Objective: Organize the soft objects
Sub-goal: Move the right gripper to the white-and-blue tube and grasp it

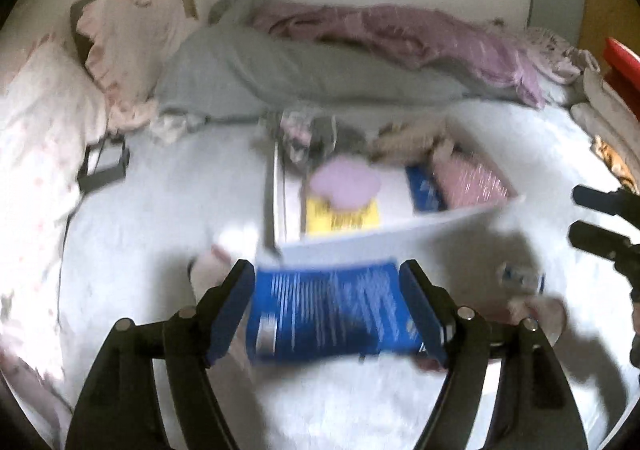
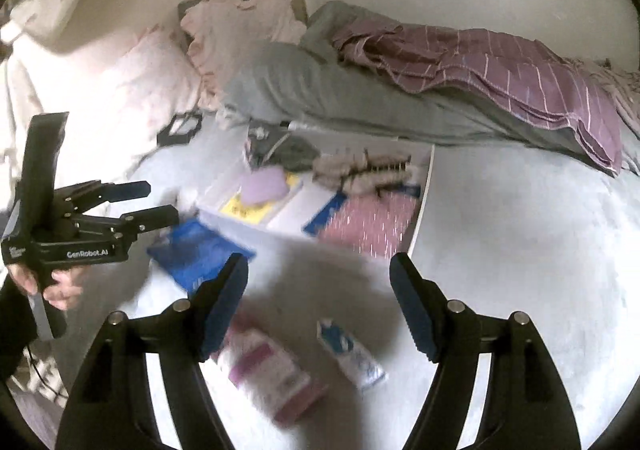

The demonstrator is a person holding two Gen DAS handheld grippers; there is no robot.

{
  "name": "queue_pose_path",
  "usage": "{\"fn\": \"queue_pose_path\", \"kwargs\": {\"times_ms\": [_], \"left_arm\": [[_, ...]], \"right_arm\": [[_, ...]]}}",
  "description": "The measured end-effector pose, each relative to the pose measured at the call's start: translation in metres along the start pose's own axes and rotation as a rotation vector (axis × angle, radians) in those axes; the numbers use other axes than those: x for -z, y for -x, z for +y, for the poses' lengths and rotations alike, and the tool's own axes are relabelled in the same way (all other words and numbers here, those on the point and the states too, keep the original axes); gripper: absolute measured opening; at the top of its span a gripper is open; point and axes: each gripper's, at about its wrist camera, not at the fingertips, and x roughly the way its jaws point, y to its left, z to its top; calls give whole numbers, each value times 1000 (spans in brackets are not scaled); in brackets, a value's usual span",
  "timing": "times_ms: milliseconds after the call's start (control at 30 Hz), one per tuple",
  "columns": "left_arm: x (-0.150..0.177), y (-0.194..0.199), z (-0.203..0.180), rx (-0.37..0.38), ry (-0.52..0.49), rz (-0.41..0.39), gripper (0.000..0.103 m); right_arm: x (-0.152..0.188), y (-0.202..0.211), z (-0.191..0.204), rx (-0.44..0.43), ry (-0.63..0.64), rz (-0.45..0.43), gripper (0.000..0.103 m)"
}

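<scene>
In the left wrist view my left gripper (image 1: 326,302) has a blue soft packet (image 1: 328,314) between its wide-set fingers, just in front of a white storage box (image 1: 360,234). The frame is blurred, so the grip is unclear. The box holds a lilac pad on a yellow packet (image 1: 340,210), a blue packet and a pink packet (image 1: 472,182). In the right wrist view my right gripper (image 2: 320,298) is open and empty above a pink-and-white packet (image 2: 276,374) and a small blue-and-white packet (image 2: 352,354) on the white bedsheet. The left gripper (image 2: 160,206) and the blue packet (image 2: 196,254) show at the left.
A grey duvet (image 2: 340,98) and purple striped blanket (image 2: 500,66) lie along the wall. Pink pillows (image 2: 160,74) sit at the left. A black frame-like object (image 2: 180,128) lies on the sheet. A fluffy beige item (image 2: 360,170) rests in the box.
</scene>
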Motion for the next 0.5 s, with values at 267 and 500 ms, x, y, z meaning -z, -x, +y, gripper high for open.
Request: {"fn": "queue_pose_path", "kwargs": {"times_ms": [267, 500], "left_arm": [[55, -12, 4, -25, 20, 68, 75], [83, -39, -3, -54, 3, 126, 83]], "right_arm": [[43, -4, 2, 69, -36, 44, 74], [63, 2, 4, 80, -74, 40, 74]]}}
